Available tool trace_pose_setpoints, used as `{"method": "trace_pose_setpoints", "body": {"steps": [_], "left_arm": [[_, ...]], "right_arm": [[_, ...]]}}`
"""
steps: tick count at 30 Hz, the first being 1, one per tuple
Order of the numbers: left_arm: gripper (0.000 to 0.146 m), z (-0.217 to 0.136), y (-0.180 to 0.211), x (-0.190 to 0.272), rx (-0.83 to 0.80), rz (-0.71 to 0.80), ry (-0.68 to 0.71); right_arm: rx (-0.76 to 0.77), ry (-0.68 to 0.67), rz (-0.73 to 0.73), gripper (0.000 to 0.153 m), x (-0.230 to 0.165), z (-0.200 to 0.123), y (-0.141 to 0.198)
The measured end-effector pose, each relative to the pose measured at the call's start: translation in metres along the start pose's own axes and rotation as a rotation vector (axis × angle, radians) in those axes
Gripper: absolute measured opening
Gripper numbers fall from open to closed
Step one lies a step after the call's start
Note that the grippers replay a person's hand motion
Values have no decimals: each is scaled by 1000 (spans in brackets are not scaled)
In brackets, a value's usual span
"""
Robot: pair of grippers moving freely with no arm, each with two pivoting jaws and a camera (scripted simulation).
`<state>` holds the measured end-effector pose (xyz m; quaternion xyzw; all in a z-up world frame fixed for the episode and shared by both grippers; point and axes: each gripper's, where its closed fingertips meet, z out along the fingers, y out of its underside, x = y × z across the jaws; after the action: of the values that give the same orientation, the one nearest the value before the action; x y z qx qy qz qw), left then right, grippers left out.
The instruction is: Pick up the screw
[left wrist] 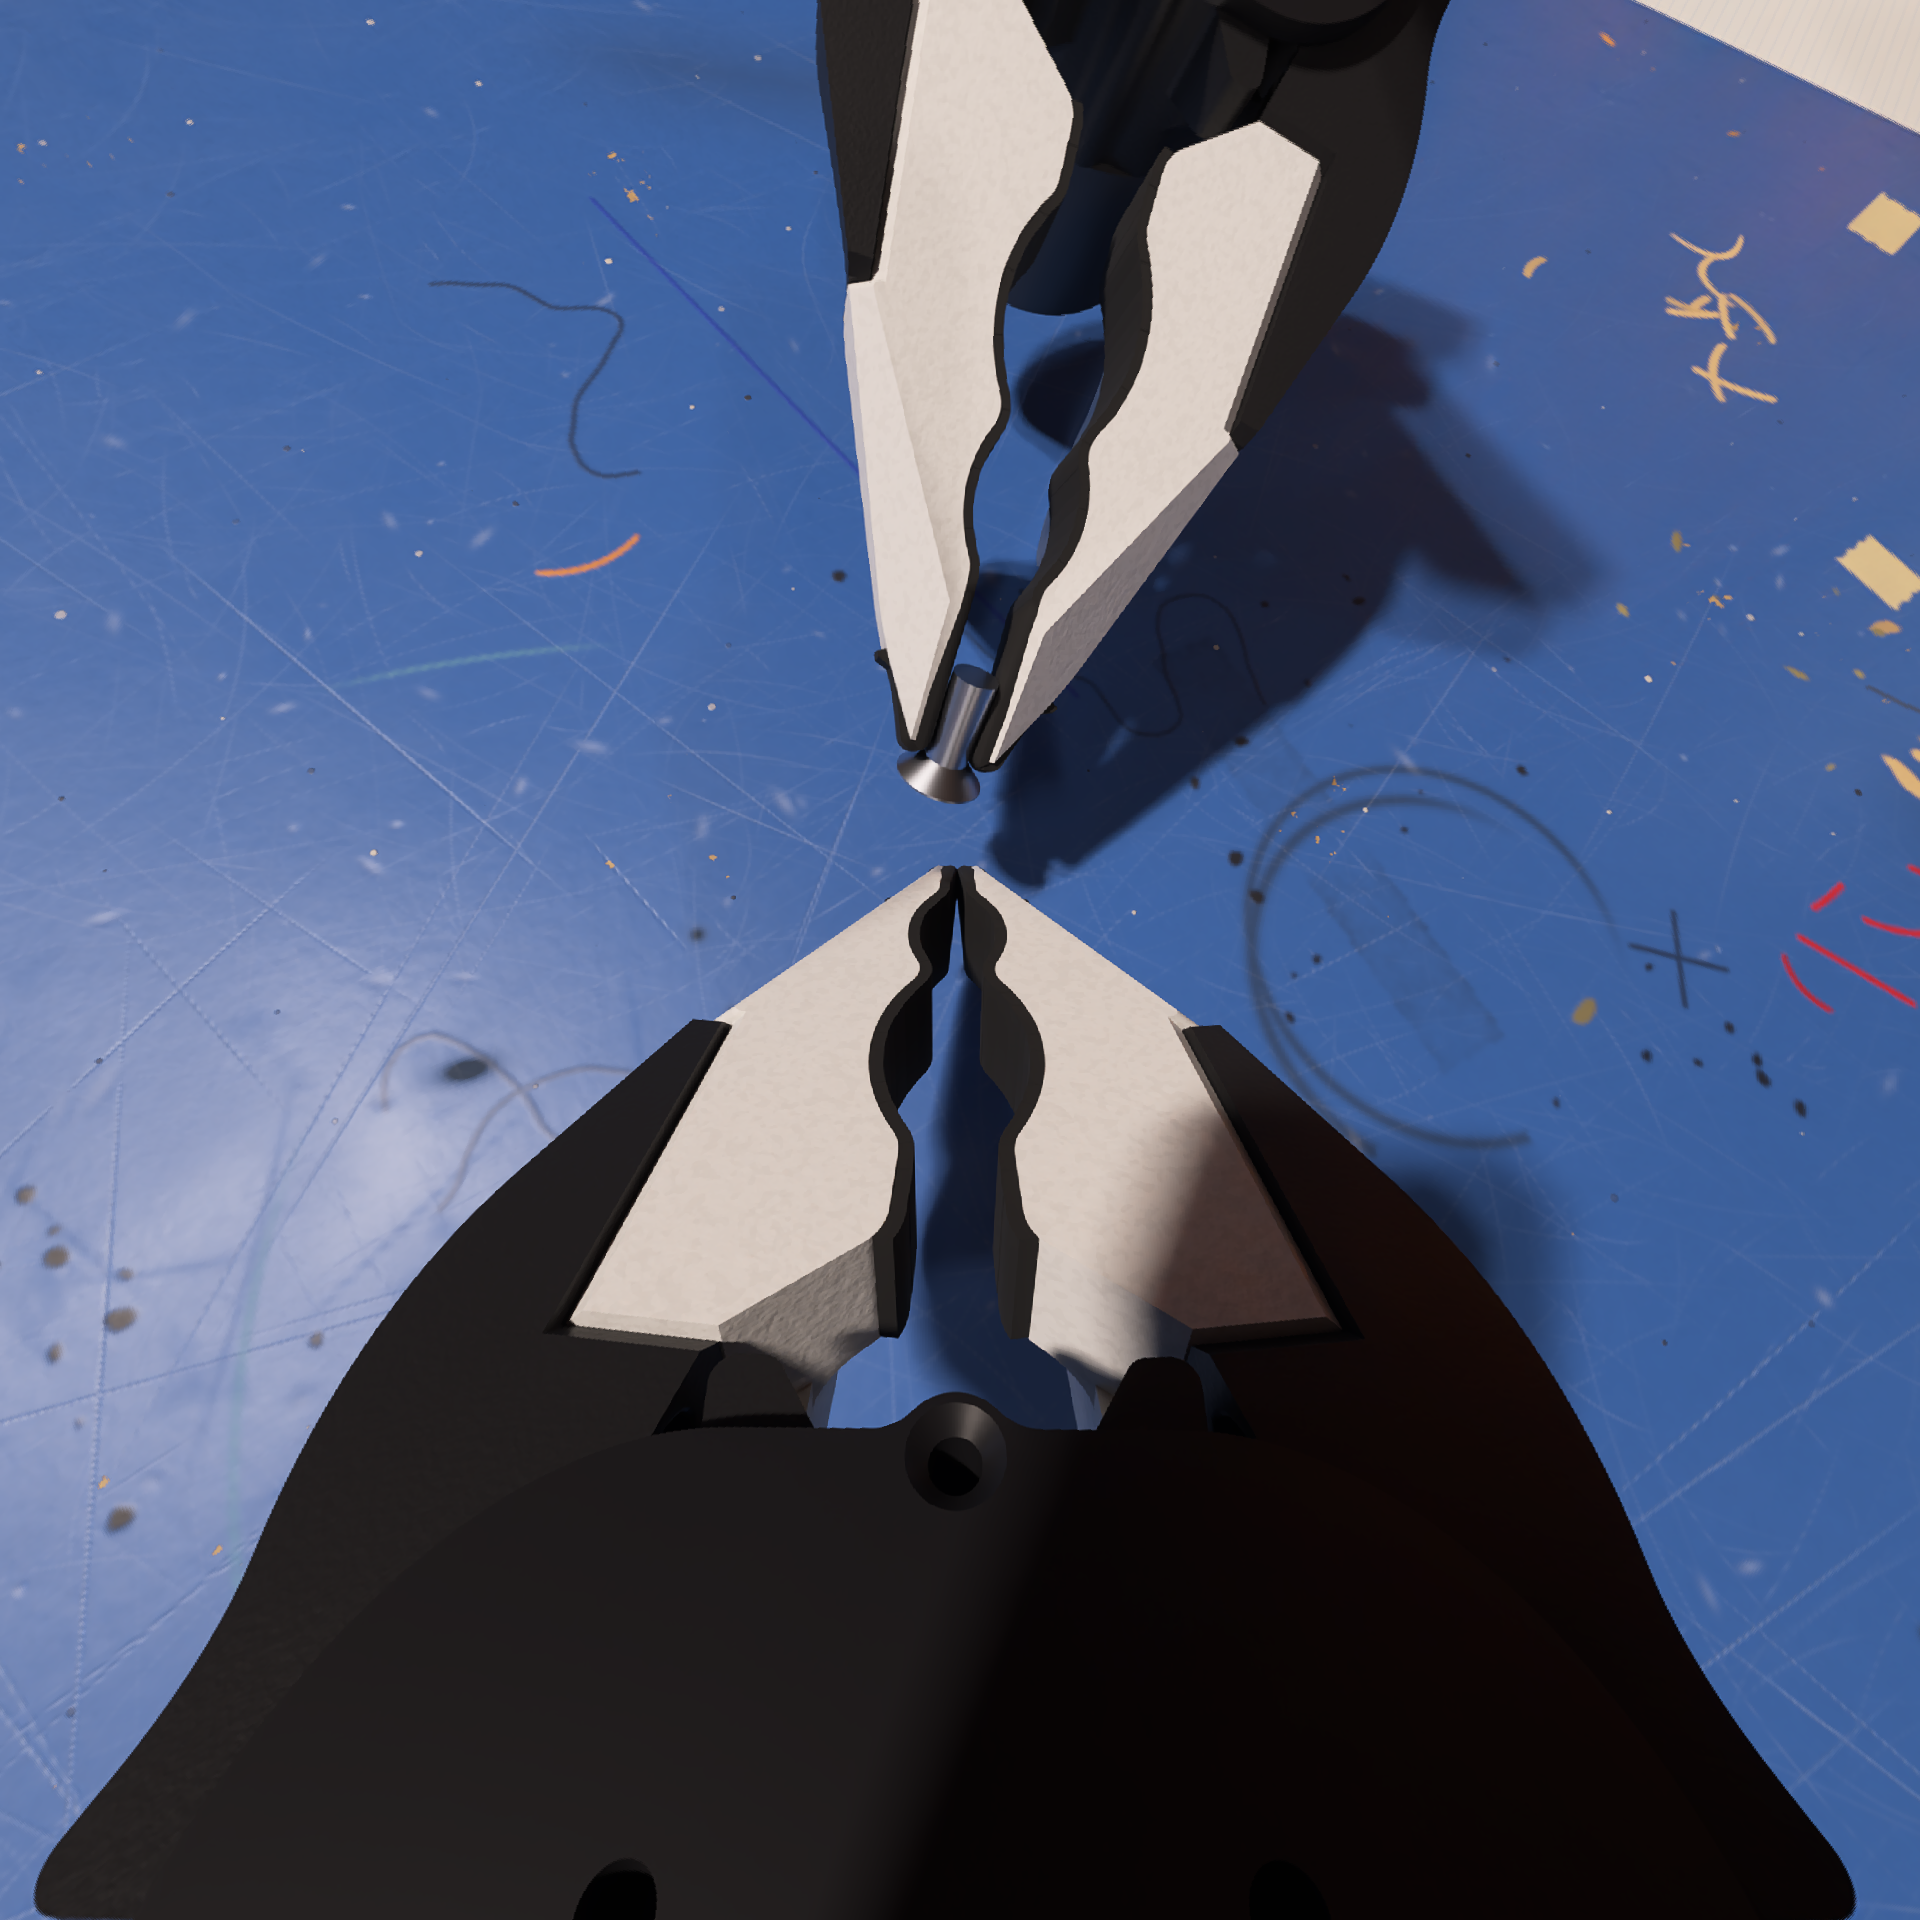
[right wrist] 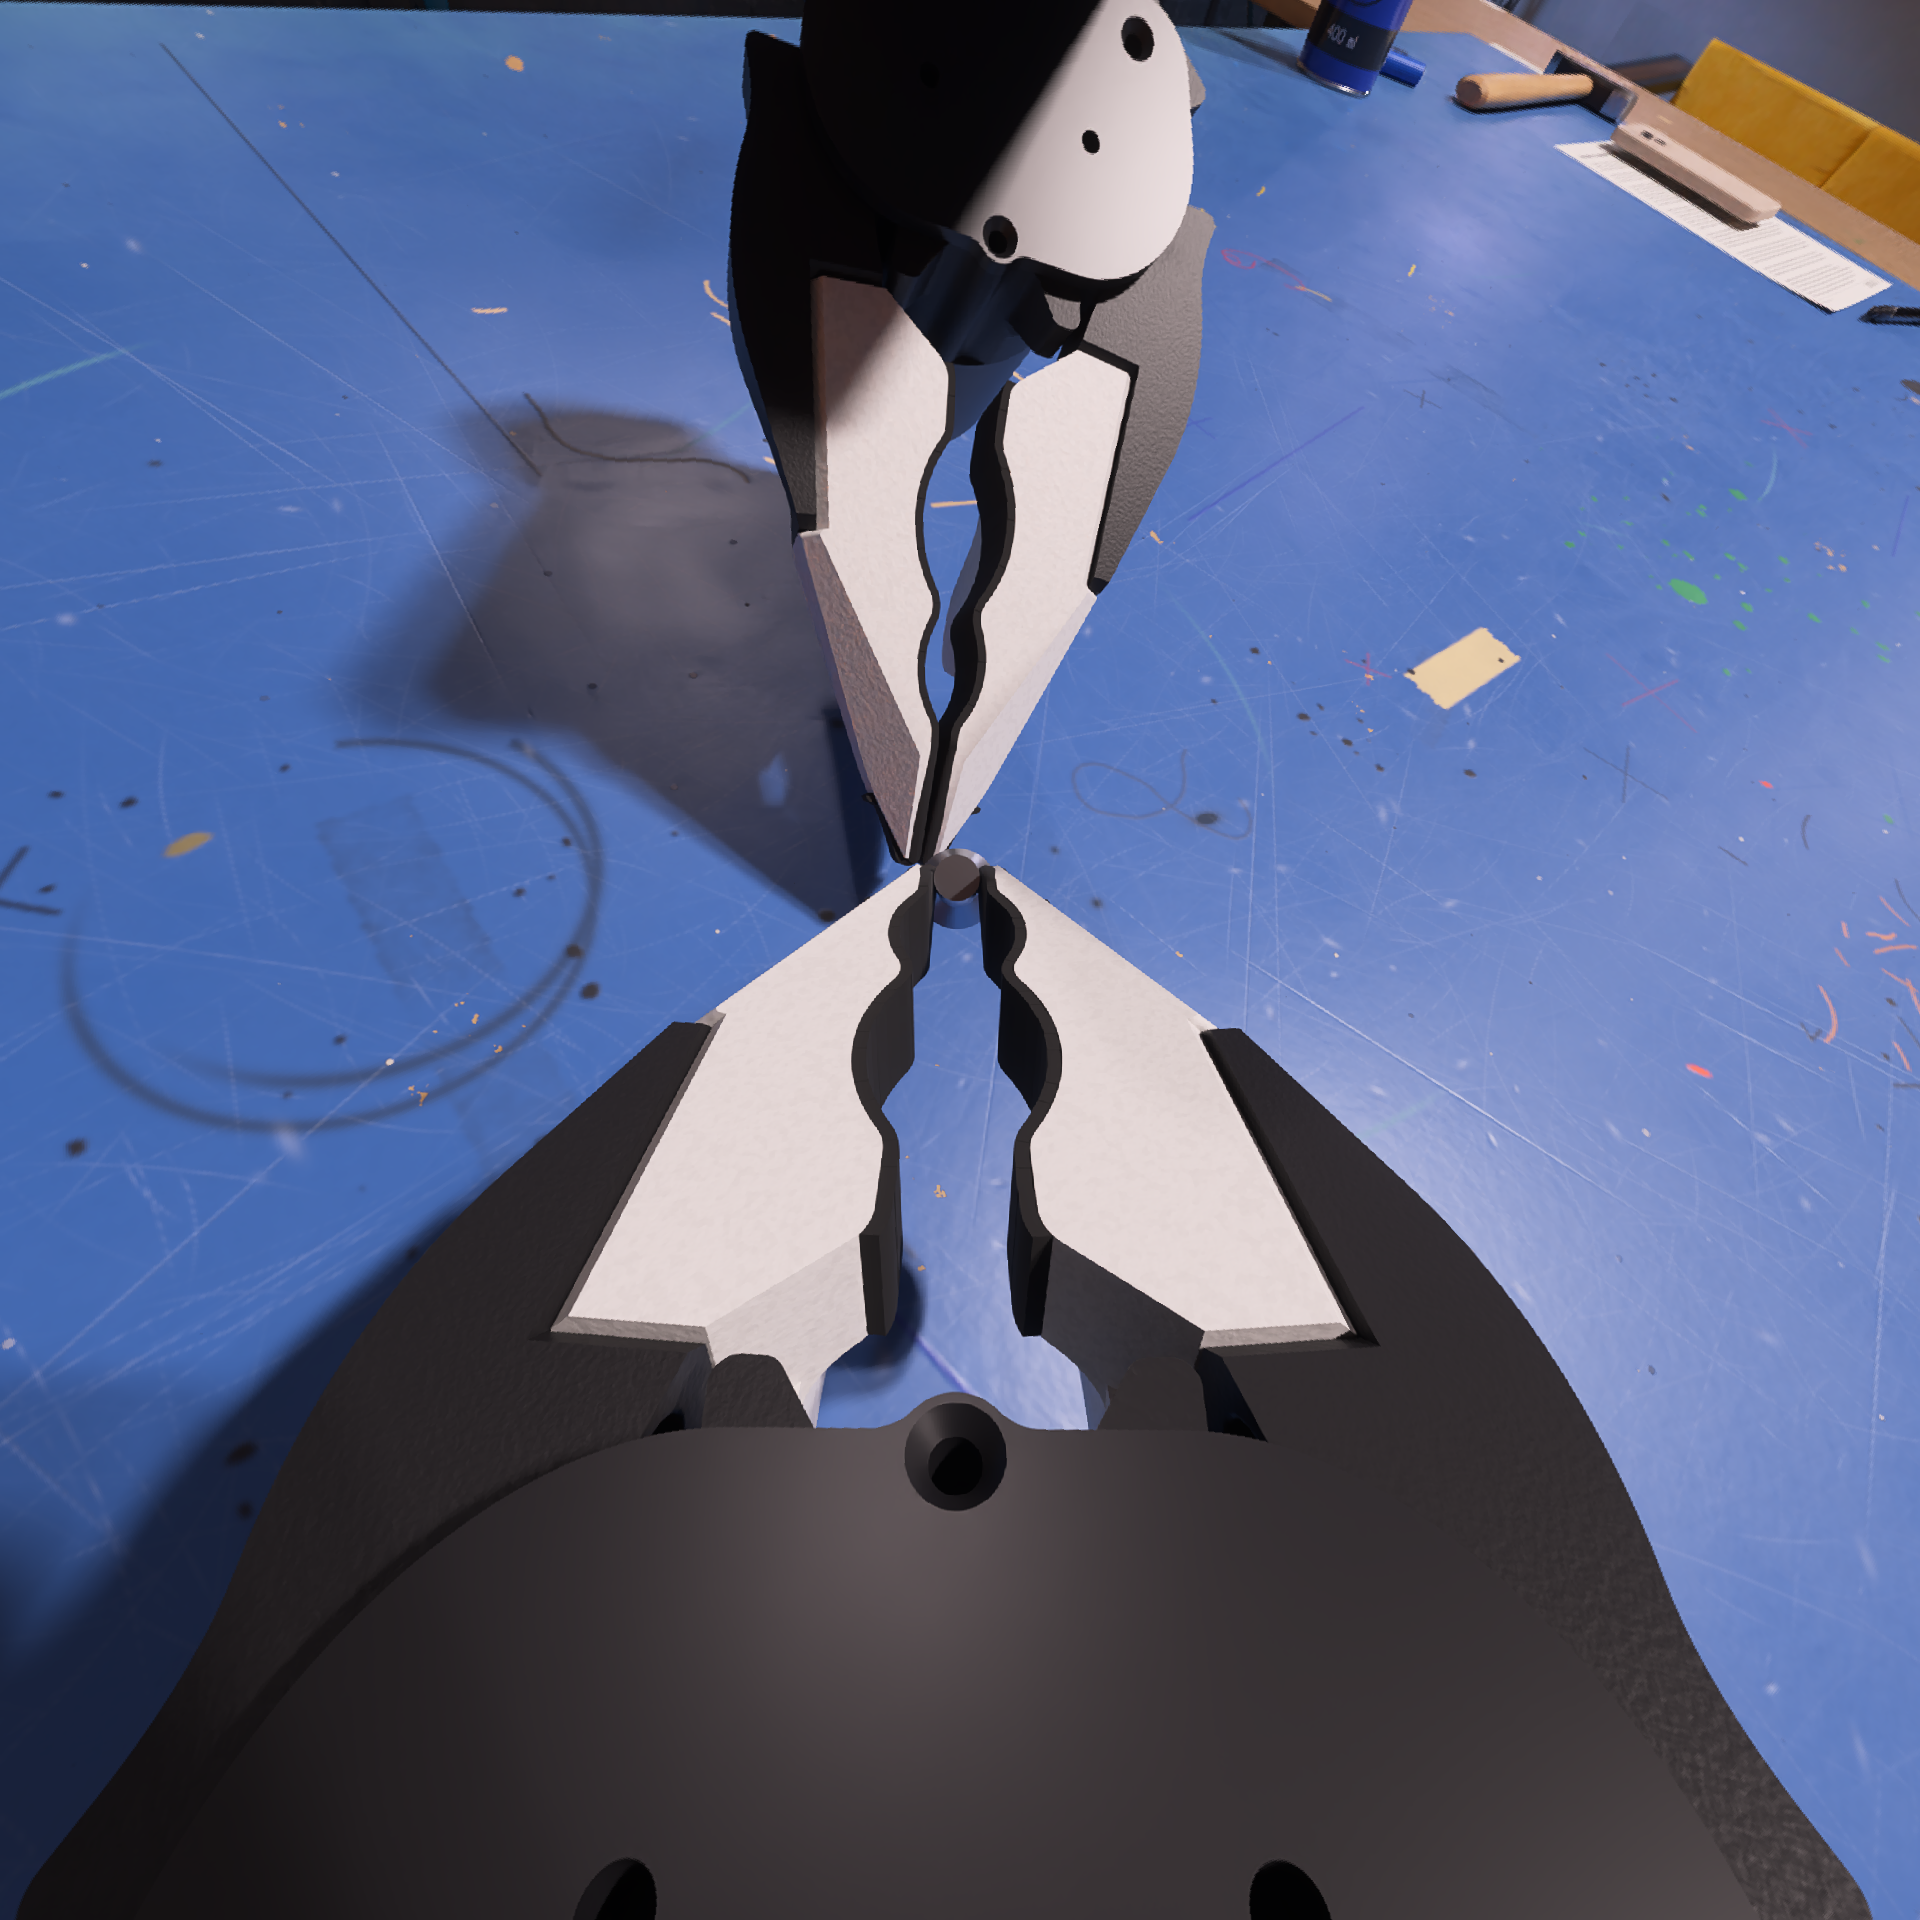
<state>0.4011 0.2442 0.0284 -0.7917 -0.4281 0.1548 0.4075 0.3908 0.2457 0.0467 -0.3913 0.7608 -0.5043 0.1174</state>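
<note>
A small metal screw (left wrist: 954, 732) with a flat countersunk head is pinched by its shank between the fingertips of my right gripper (left wrist: 948, 756), head pointing down at the blue table (left wrist: 416, 831). Its shadow lies off to one side, so it seems held just above the surface. In the right wrist view the screw (right wrist: 956, 881) sits between my right gripper's (right wrist: 956, 896) tips. My left gripper (left wrist: 954, 875) is shut and empty, its tips a short way from the screw head; it also shows in the right wrist view (right wrist: 920, 852), tip to tip with the right one.
At the table's far right edge stand a blue can (right wrist: 1351, 42), a wooden-handled hammer (right wrist: 1517, 91), a wooden block (right wrist: 1694, 171) on a paper sheet (right wrist: 1766, 244) and yellow pads (right wrist: 1797, 125). A tape scrap (right wrist: 1460, 668) lies on the scratched table.
</note>
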Motion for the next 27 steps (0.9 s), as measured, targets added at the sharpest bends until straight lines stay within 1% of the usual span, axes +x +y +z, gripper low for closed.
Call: {"method": "trace_pose_setpoints", "body": {"steps": [11, 20, 27], "left_arm": [[0, 1, 0, 0, 1, 1, 3], [0, 2, 0, 0, 1, 2, 7], [0, 2, 0, 0, -2, 10, 1]], "right_arm": [[-2, -28, 20, 8, -1, 2, 2], [1, -30, 34, 8, -2, 2, 3], [-14, -17, 17, 8, -2, 3, 4]]}}
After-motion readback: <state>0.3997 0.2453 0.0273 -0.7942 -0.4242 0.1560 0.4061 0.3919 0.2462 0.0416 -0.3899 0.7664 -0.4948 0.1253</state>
